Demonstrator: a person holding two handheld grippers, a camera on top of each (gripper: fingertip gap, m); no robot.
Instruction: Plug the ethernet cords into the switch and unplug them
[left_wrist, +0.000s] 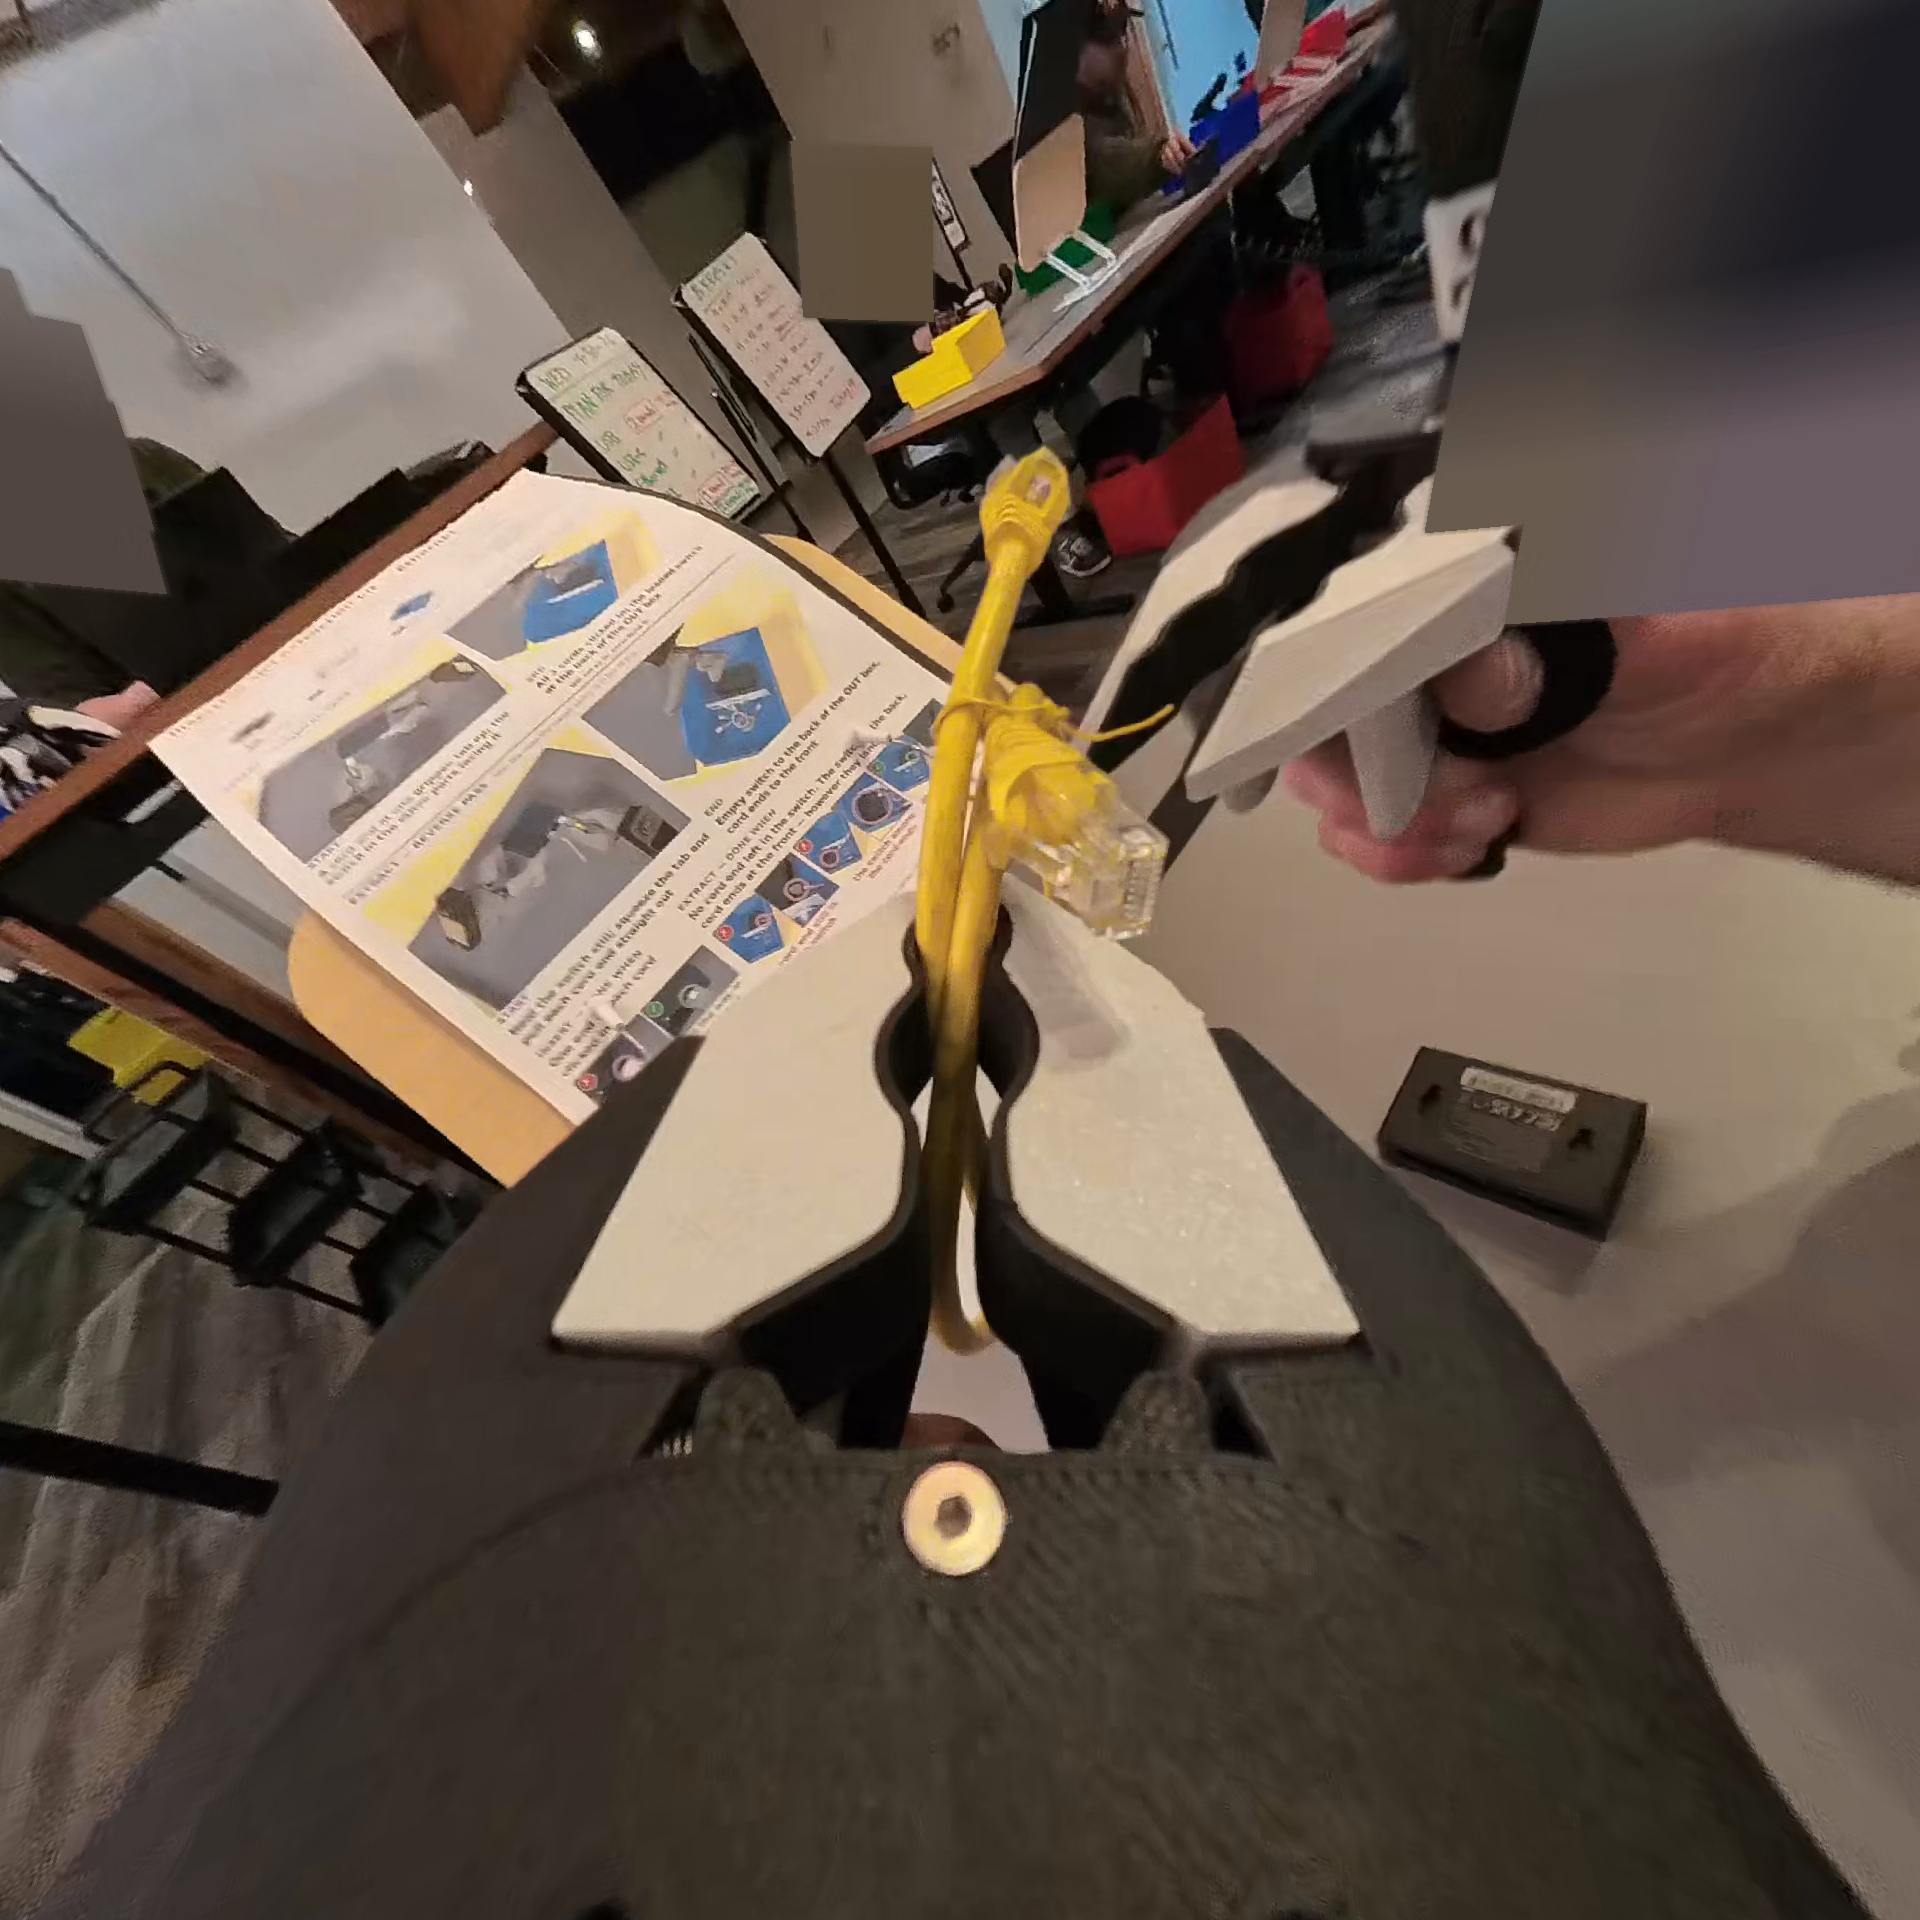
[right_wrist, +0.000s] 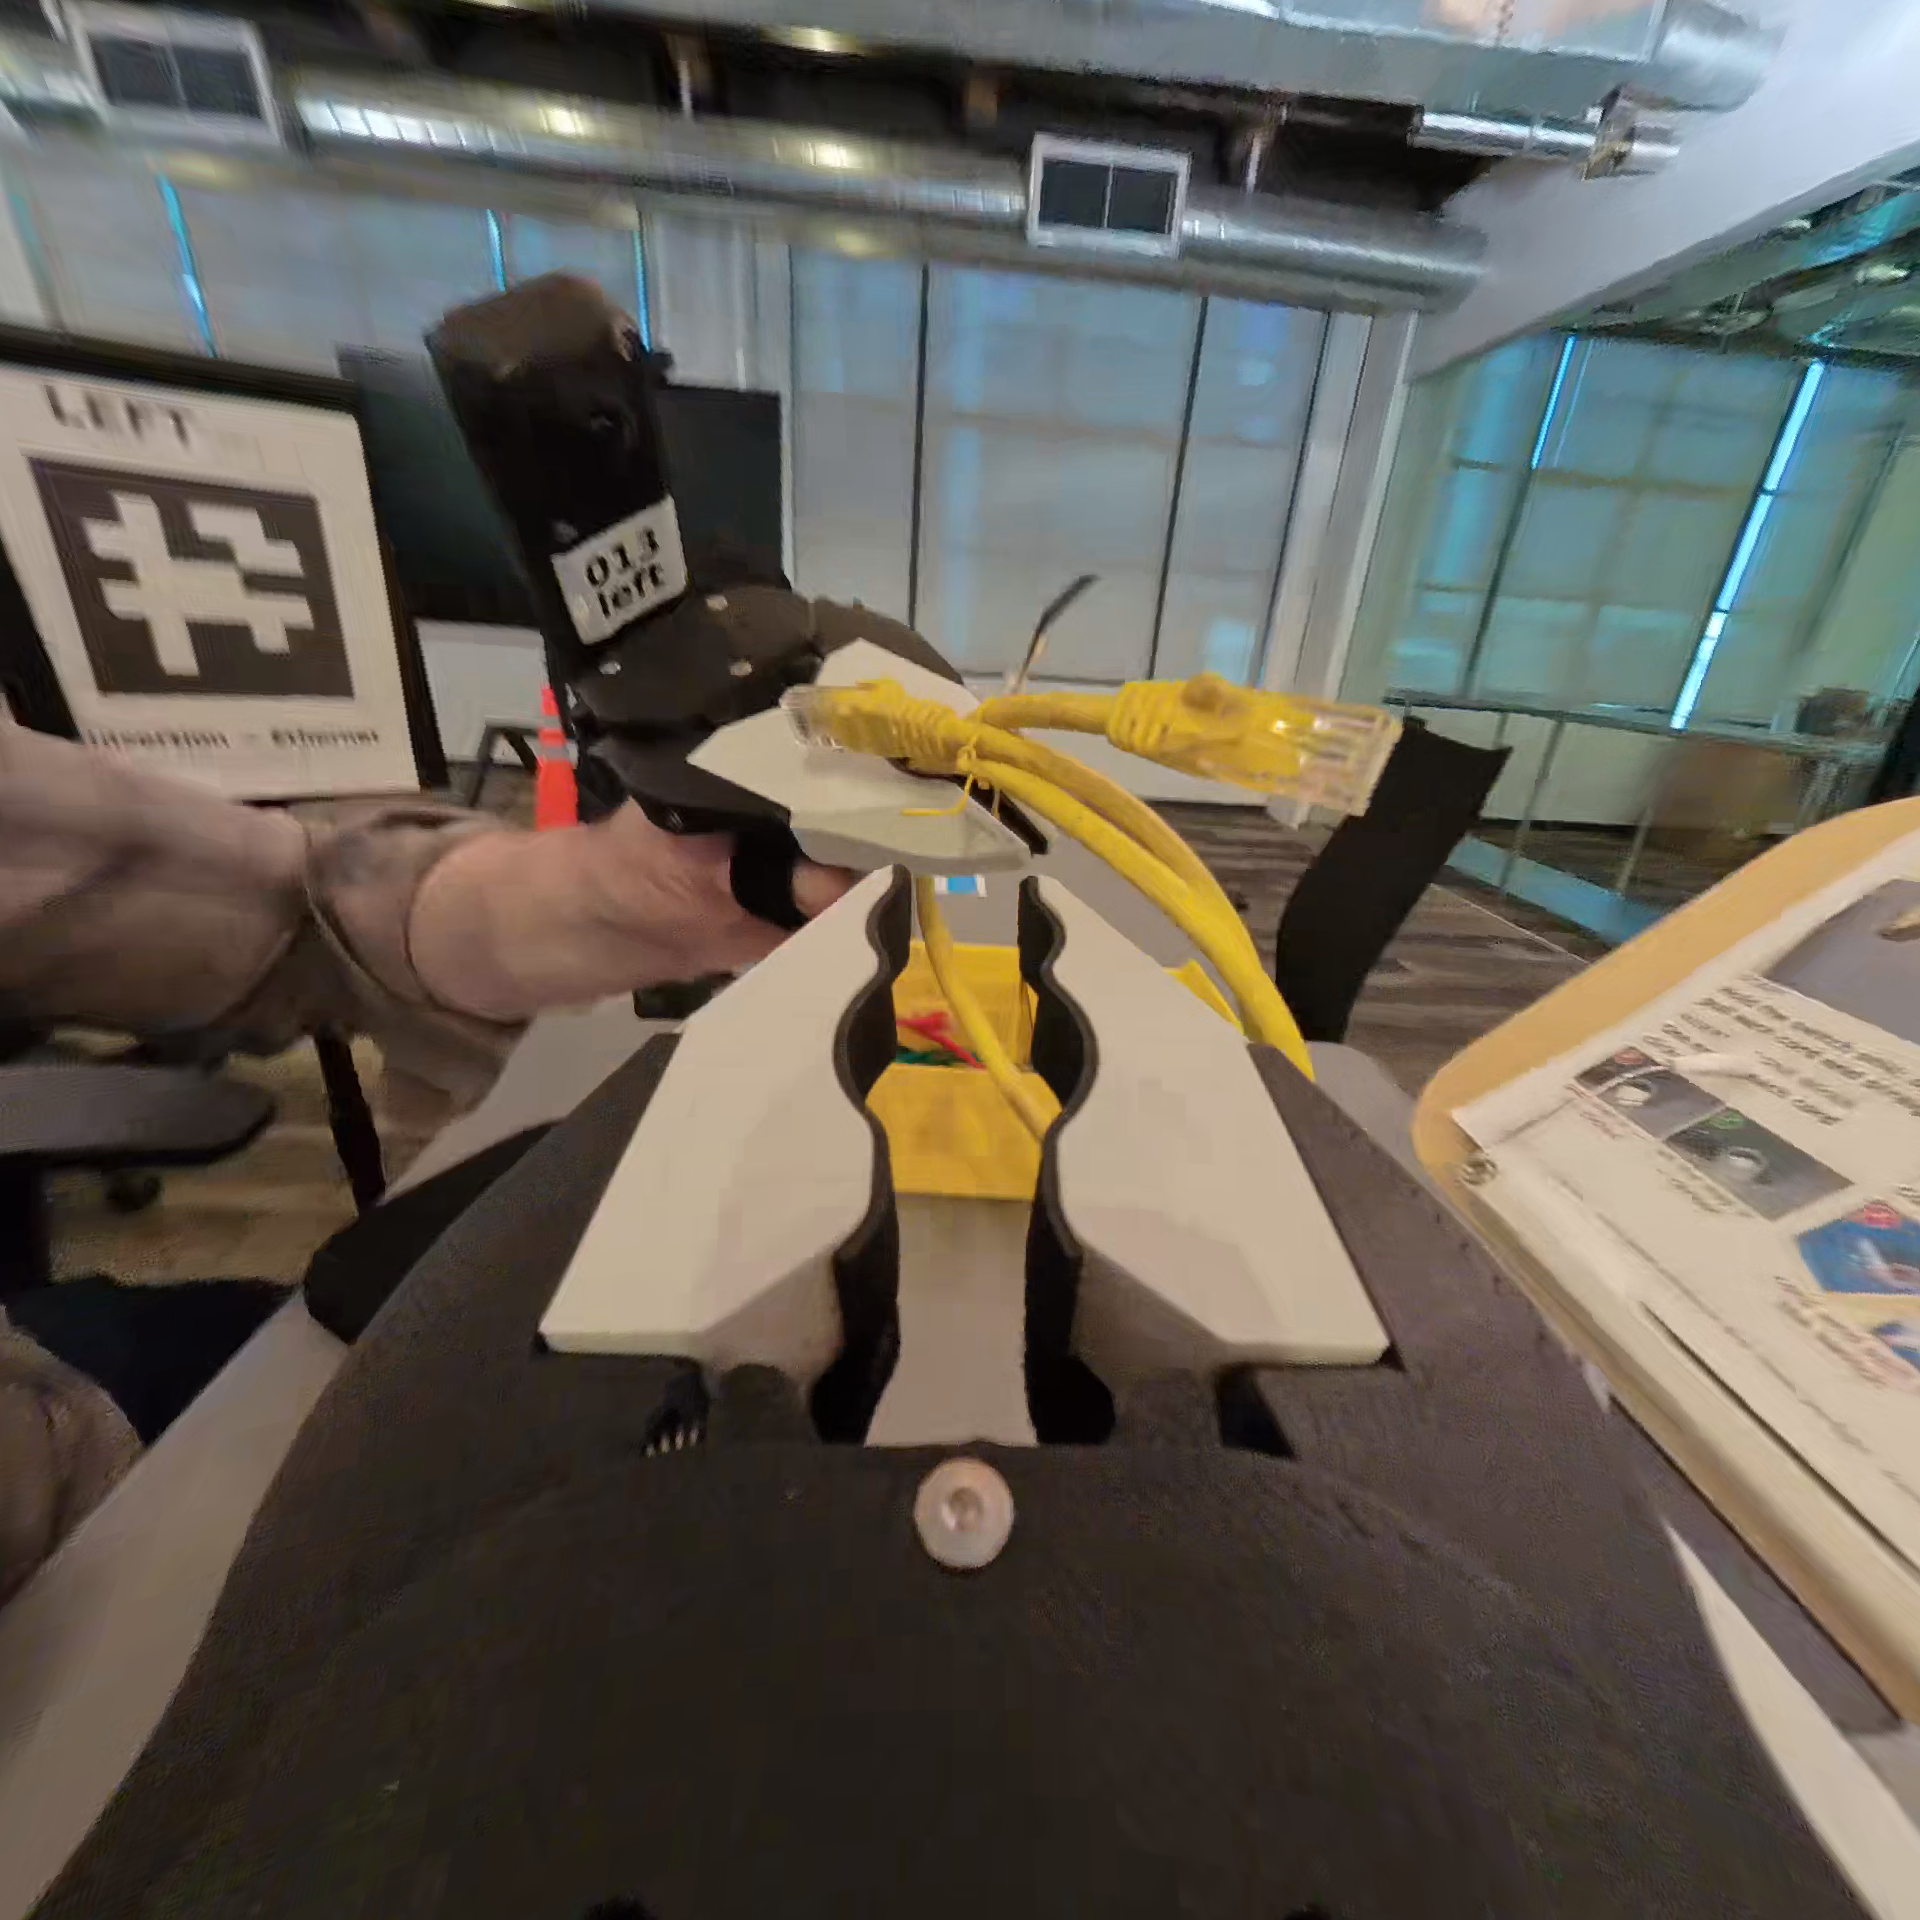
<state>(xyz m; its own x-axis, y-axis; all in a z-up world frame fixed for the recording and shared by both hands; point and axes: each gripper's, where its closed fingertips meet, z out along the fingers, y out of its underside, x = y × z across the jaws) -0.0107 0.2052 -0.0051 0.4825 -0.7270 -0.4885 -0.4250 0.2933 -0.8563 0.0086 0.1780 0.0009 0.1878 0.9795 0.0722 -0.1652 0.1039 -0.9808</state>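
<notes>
- Above the table, the left gripper pinches a yellow cord (bundled, both plugs free).
- Right gripper gapes, empty; the black switch lies apart.

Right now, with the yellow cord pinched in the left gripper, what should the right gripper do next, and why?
Probably bring the open right gripper up to one clear plug and close on it. The left gripper clamps the tied yellow cord mid-bundle, both plugs hang free, and the switch lies untouched on the table.
</notes>
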